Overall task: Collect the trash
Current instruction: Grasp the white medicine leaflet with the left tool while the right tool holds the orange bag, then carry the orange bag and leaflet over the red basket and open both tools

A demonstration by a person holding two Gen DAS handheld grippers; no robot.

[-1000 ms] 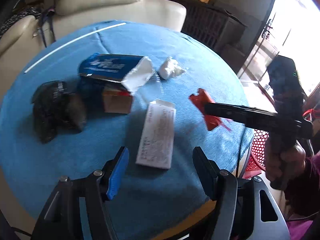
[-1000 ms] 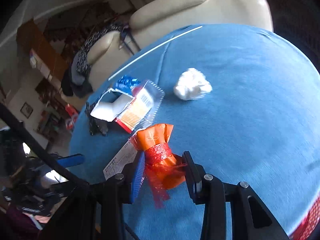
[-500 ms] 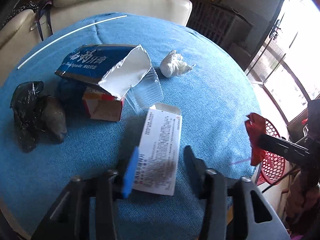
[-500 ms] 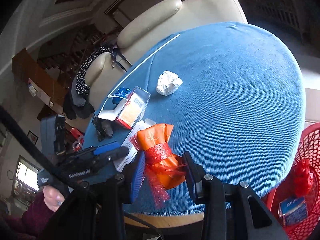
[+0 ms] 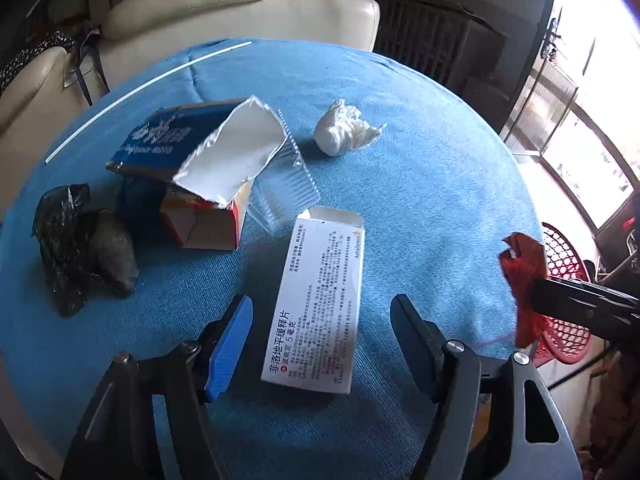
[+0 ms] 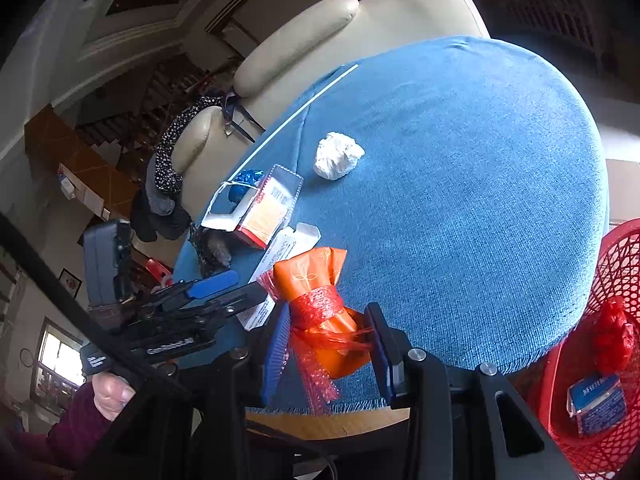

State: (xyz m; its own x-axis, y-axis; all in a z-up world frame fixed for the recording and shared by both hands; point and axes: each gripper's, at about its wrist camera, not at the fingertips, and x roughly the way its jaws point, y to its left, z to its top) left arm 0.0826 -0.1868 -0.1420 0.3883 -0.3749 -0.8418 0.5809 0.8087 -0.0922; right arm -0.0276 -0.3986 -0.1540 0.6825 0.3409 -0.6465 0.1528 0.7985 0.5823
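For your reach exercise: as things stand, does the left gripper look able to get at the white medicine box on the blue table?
Probably yes. The left gripper is open, its fingers either side of the white medicine box, which lies flat with nothing over it.

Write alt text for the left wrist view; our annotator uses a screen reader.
The open left gripper straddles a flat white medicine box on a blue tablecloth. Beyond lie a torn blue carton, crumpled tissue and black bag.
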